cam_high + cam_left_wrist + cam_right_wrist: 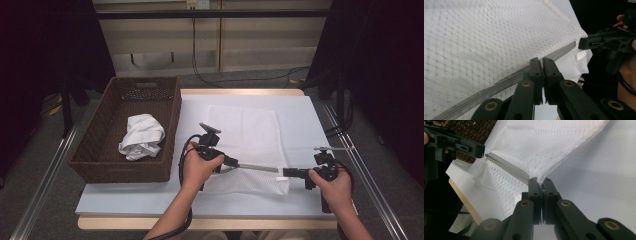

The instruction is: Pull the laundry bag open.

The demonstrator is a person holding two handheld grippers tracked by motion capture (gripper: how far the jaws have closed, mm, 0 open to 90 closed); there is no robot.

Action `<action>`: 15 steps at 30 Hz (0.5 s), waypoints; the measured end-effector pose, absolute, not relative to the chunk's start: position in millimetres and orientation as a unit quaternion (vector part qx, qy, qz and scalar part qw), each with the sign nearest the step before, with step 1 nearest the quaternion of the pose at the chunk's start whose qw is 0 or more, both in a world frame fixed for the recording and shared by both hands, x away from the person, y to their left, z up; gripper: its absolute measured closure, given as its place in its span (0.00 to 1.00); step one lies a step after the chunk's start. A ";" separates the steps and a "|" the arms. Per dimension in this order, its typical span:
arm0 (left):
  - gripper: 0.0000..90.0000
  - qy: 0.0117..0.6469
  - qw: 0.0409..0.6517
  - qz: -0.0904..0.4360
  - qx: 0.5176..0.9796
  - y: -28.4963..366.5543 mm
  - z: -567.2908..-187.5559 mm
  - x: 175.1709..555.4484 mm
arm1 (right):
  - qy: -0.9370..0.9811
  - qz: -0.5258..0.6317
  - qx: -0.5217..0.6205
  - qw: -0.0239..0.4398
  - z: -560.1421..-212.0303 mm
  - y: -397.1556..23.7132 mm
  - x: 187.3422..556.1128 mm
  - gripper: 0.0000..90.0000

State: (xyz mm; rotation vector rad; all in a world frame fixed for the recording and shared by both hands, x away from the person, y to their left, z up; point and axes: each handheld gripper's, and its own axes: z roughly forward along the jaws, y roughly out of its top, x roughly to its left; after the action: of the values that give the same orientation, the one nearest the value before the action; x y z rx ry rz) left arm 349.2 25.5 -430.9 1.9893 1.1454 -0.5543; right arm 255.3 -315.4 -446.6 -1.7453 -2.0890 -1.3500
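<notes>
Tension is my concern: with left tool (231, 161) clenched on the zipper (257, 168) end and right tool (287, 172) clamped opposite, the mesh bag (247, 135) lies mid-table, so I'd keep both pulls level and gentle

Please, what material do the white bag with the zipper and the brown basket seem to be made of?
White bag: probably a synthetic mesh fabric, matte; small holes in a diamond pattern show up close. Its zipper: grey tape with fine teeth, metal or plastic, unclear. Brown basket: woven wicker or rattan, perhaps imitation; braided strands show on its walls.
</notes>
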 end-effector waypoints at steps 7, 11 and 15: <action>0.96 0.451 0.379 -0.216 0.779 30.4 -432.7 350.0 | -0.686 -0.445 -0.574 0.050 -447.0 -316.7 255.4 0.98; 0.96 0.450 0.375 -0.209 0.783 32.6 -431.8 350.6 | -0.687 -0.442 -0.575 0.049 -447.4 -315.9 255.6 0.98; 0.96 0.450 0.373 -0.203 0.786 34.5 -430.5 350.3 | -0.686 -0.445 -0.573 0.047 -446.7 -316.9 255.2 0.98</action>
State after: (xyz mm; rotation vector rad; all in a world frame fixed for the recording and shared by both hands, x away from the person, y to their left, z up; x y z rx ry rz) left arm 350.3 34.5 -430.5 2.0136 1.1528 -0.5212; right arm 255.2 -316.9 -446.7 -1.7486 -2.0930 -1.3586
